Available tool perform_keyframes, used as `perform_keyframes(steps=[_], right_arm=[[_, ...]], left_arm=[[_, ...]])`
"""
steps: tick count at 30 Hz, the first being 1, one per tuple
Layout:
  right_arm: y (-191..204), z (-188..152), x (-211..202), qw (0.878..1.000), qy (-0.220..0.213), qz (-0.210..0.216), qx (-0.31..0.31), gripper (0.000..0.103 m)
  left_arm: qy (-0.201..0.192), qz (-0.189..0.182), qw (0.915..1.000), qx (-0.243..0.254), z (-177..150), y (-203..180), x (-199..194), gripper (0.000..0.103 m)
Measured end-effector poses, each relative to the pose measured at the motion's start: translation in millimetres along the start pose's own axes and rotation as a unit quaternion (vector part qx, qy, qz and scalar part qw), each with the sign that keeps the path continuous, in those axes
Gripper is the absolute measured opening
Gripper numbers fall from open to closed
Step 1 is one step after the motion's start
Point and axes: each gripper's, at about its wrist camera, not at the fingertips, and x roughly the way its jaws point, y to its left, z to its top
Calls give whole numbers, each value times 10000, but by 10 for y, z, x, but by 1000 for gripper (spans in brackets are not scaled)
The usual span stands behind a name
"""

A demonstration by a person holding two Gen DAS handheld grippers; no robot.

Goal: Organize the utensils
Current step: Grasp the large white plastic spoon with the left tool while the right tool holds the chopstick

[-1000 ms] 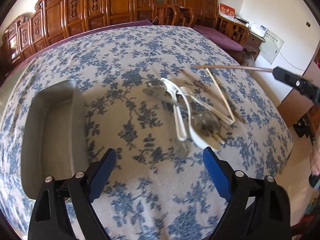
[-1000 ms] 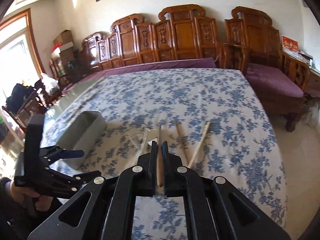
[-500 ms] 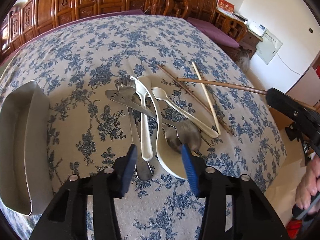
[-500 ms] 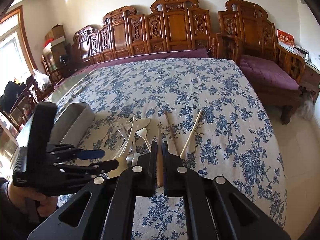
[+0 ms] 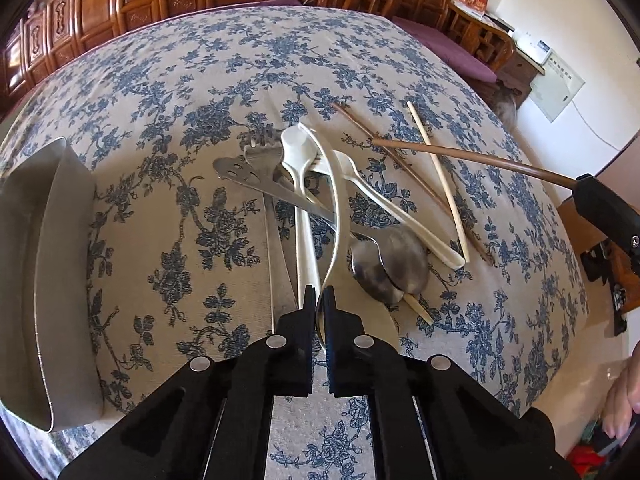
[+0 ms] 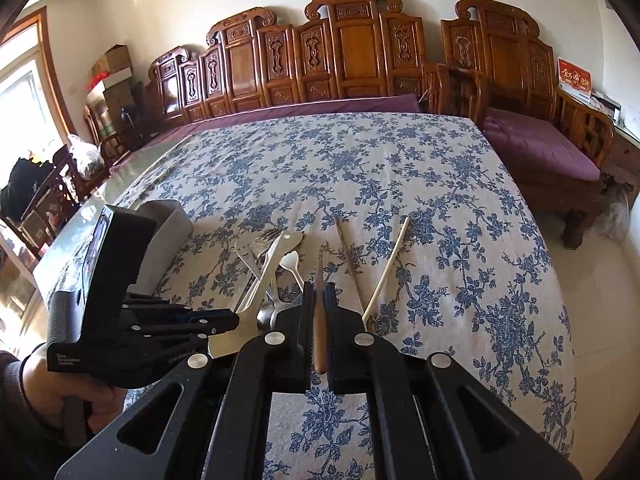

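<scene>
A pile of utensils lies on the flowered tablecloth: a metal slotted spatula [image 5: 236,171], a metal spoon [image 5: 390,270], a white plastic spoon [image 5: 298,184], a pale chopstick [image 5: 436,180] and a brown chopstick [image 5: 400,164]. My left gripper [image 5: 319,304] is shut on the rim of a white curved spoon [image 5: 335,200] at the pile's near edge. My right gripper [image 6: 319,300] is shut on a brown chopstick [image 6: 319,280] and holds it above the table; it shows in the left wrist view [image 5: 480,160].
A grey metal tray [image 5: 44,280] stands at the table's left; it also shows in the right wrist view [image 6: 168,220]. Carved wooden chairs [image 6: 352,48] line the far side. The table's right edge [image 6: 560,280] drops to the floor.
My left gripper has moved forward to the pile and closed from wide open onto the white curved spoon. My right gripper keeps its chopstick and has hardly moved.
</scene>
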Motion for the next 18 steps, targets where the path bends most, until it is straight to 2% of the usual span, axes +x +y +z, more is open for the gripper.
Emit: perform_keyframes(steps=[8,18], right_arm=[[40,26,-32,10000,-63,32,-46,6],[239,85,-111,9996,-166,143,-185,6]], left_arm=[[-77,50,10000,-21,-22,112,-164,3],[-429,81,9990,-33,-16,386,-682,3]])
